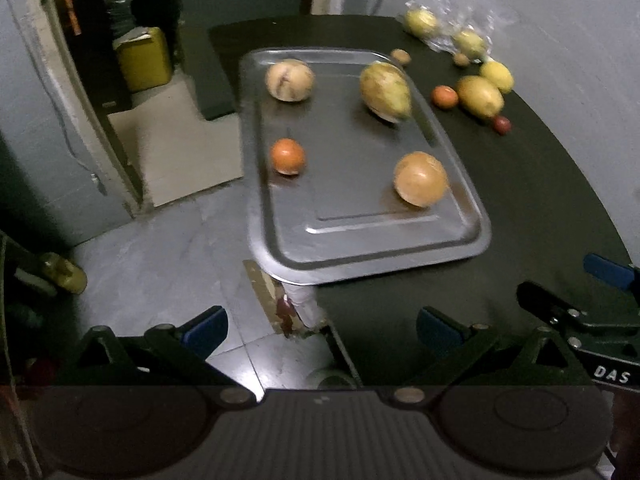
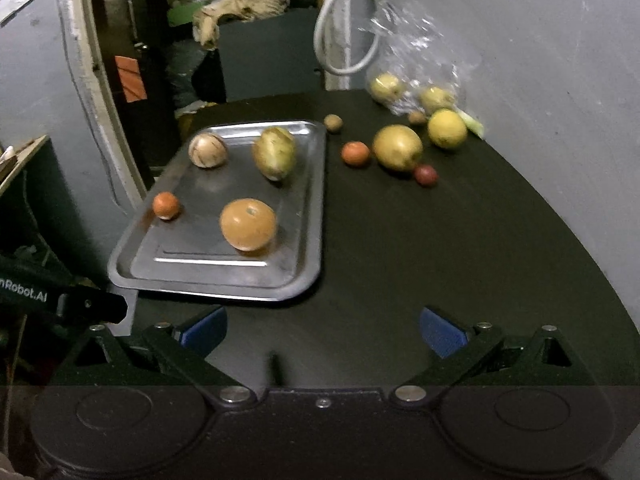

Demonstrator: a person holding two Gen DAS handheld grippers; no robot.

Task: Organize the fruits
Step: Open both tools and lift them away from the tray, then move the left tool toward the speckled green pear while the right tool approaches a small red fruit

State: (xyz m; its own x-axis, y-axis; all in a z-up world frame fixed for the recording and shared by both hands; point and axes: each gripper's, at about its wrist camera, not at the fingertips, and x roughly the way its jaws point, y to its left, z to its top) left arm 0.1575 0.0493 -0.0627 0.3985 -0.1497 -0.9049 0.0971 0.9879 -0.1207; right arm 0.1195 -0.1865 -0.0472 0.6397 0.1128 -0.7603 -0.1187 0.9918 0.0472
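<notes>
Four fruits lie on your steel tray [image 2: 316, 200]; several wait on the counter [image 2: 440, 260]; left tongs [image 1: 322, 330] and right tongs [image 2: 323, 330] gape wide, empty

Both views motion-blurred. Plastic bag [image 2: 416, 68] at 1 o'clock: 2 yellowish fruits inside, kind unreadable. Right gripper [image 1: 600, 300] cut off by the frame edge at 4 o'clock; its jaw gap unclear there.
</notes>
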